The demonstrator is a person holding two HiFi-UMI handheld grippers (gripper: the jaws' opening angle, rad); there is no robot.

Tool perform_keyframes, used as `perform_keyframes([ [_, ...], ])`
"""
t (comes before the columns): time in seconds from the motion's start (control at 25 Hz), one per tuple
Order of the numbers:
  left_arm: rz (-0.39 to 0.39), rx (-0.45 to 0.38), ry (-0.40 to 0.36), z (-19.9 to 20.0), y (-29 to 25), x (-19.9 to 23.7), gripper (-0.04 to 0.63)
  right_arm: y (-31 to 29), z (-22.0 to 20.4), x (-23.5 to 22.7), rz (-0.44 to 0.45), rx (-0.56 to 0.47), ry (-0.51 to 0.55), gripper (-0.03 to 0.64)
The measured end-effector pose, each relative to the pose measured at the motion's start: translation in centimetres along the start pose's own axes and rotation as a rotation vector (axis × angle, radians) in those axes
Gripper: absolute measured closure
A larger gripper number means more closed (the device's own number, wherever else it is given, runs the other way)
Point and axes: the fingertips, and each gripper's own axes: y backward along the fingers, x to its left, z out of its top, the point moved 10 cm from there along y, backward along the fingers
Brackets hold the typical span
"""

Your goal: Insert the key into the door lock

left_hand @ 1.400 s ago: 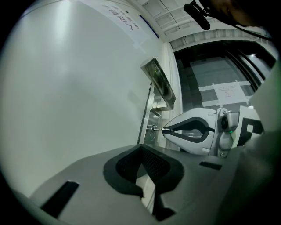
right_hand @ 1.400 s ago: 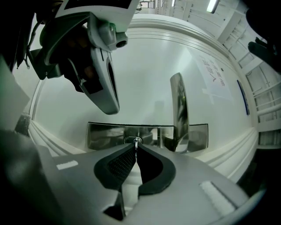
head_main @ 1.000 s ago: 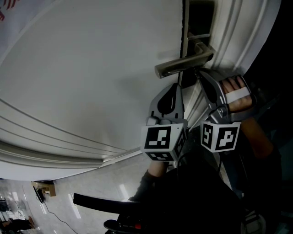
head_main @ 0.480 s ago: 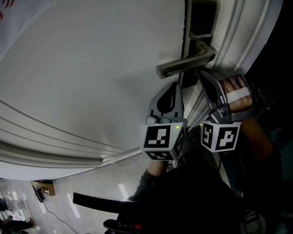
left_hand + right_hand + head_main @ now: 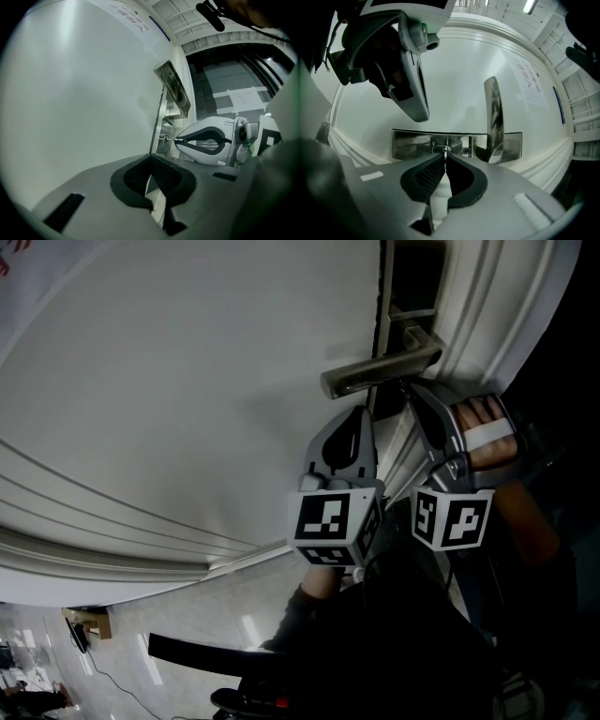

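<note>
— Key handling: what should you expect?
— Light, stiff, slick metal, I'd judge. It will twist between your pads if it meets the lock off-line, so hold it flat by the bow.
— And the fingers?
— Your right gripper is pinched on the key, pads nearly meeting. The blade tip is at the keyhole, beside the handle; how deep it sits I can't tell. Your left gripper is closed on nothing, near the door.
</note>
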Motion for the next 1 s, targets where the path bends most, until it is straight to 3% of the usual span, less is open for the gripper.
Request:
perform_keyframes([
  [1.0, 0.005, -0.002, 0.002, 0.02, 0.54, 0.18, 0.595, -0.14, 0.22, -0.11, 0.008, 0.013, 0.007, 0.606],
])
